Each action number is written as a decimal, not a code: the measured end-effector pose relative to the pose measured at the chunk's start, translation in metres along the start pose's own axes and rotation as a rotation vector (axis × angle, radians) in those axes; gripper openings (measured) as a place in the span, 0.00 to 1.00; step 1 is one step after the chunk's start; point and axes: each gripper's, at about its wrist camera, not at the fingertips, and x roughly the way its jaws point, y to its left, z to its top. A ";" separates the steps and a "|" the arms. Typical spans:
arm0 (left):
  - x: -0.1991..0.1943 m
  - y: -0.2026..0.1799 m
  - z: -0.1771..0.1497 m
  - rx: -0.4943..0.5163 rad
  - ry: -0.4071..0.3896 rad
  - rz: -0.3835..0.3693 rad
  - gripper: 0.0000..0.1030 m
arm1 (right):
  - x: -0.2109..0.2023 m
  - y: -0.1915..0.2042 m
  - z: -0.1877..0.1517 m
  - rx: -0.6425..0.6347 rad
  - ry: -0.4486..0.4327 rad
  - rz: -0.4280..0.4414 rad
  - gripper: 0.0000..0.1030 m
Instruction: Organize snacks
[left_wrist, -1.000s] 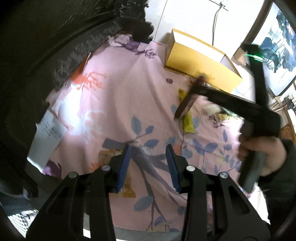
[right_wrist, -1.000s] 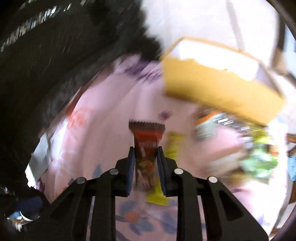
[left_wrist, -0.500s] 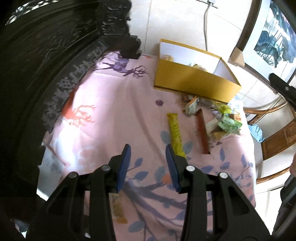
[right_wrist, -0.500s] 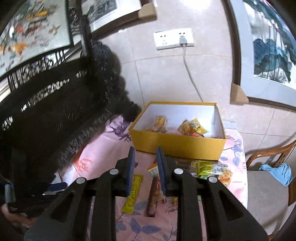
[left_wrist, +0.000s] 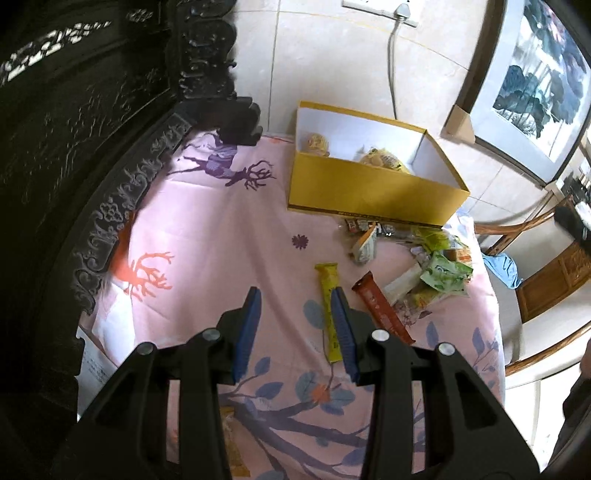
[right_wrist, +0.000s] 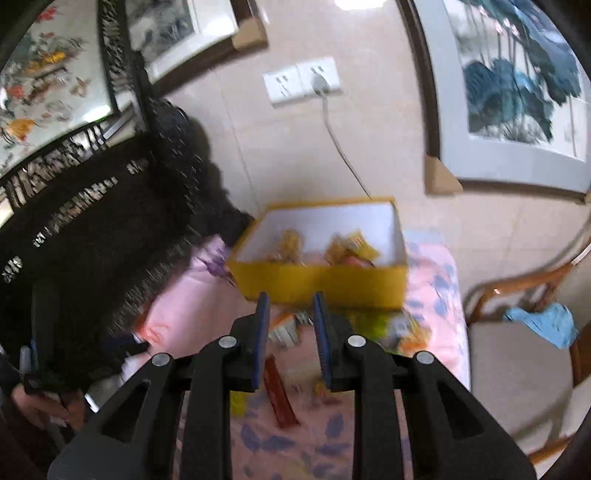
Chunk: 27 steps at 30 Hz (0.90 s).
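Dropped the red-brown bar (left_wrist: 382, 314) on the tabletop (left_wrist: 229, 229) beside the yellow bar (left_wrist: 327, 291), outside the yellow box (left_wrist: 369, 192); lifted the right tool (right_wrist: 290, 299) away closed and empty, left tool (left_wrist: 295, 295) part-open, leaving 2 bars unboxed.

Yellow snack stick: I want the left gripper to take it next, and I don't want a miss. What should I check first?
1. Left gripper jaws apart and empty: ok.
2. Yellow snack stick lies flat on the pink cloth with nothing on top: ok.
3. Stick centred between the jaws: not ok, it runs under the right-hand jaw.
4. Red bar apart from the stick: ok, a gap shows between them.
5. Room in the yellow box: ok, only a few snacks inside.
6. Right gripper carrying nothing: ok.
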 end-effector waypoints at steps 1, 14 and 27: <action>0.001 0.003 0.000 -0.007 -0.005 -0.011 0.38 | 0.000 -0.002 -0.004 0.001 0.009 -0.006 0.23; 0.025 0.012 0.001 -0.023 0.037 -0.024 0.38 | 0.100 0.025 -0.087 -0.130 0.322 -0.014 0.71; 0.042 0.031 -0.007 -0.050 0.097 0.027 0.38 | 0.179 0.051 -0.153 -0.197 0.503 -0.138 0.30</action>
